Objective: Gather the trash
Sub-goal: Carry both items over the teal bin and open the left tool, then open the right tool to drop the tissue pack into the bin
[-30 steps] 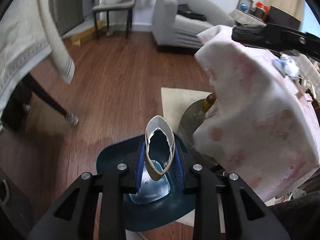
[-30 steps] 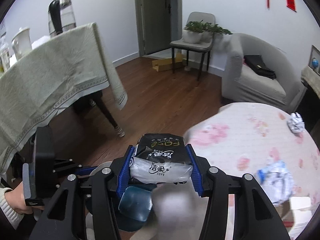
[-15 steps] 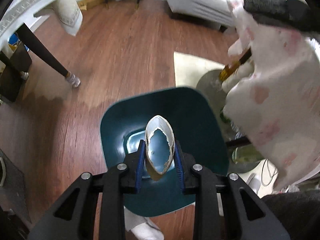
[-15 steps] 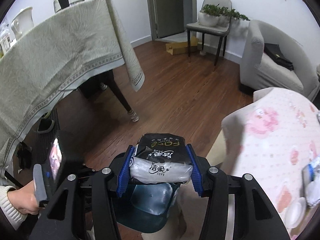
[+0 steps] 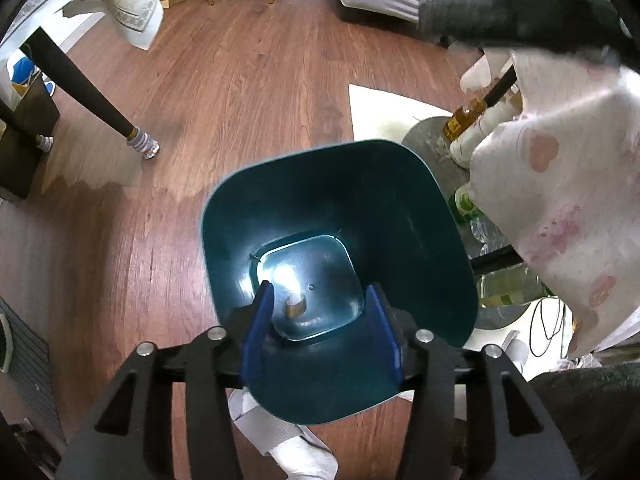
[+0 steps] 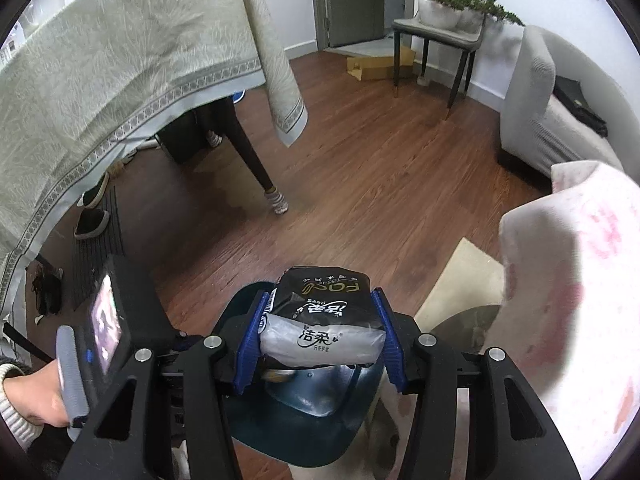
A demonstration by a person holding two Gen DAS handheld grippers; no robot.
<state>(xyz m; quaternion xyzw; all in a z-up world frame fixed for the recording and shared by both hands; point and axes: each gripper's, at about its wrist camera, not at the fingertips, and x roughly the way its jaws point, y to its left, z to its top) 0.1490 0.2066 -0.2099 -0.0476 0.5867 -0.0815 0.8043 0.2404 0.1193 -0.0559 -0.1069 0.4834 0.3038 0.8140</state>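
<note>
A dark teal trash bin [image 5: 420, 240] stands on the wooden floor under both grippers. In the left wrist view my left gripper [image 5: 318, 320] hangs over its mouth with jaws opening and nothing between the blue pads. A torn cardboard tube [image 5: 296, 306] lies at the bin's bottom. In the right wrist view my right gripper [image 6: 320, 332] is shut on a black and silver tissue pack [image 6: 324, 316], held just above the bin [image 6: 316, 432]. The left gripper's body [image 6: 100, 332] shows at lower left, held by a hand [image 6: 32, 396].
A round table under a pink-flowered cloth [image 5: 560, 208] crowds the right side, with bottles [image 5: 464, 124] beneath it. A dining table with a grey-green cloth [image 6: 120, 60] and dark leg [image 6: 252, 160] stands left. A grey sofa [image 6: 560, 120] and chair [image 6: 436, 32] are further off. White paper [image 5: 288, 444] lies beside the bin.
The left jaws have opened and the cardboard tube has dropped into the bin. Both grippers sank lower toward the bin; the right one still holds the tissue pack.
</note>
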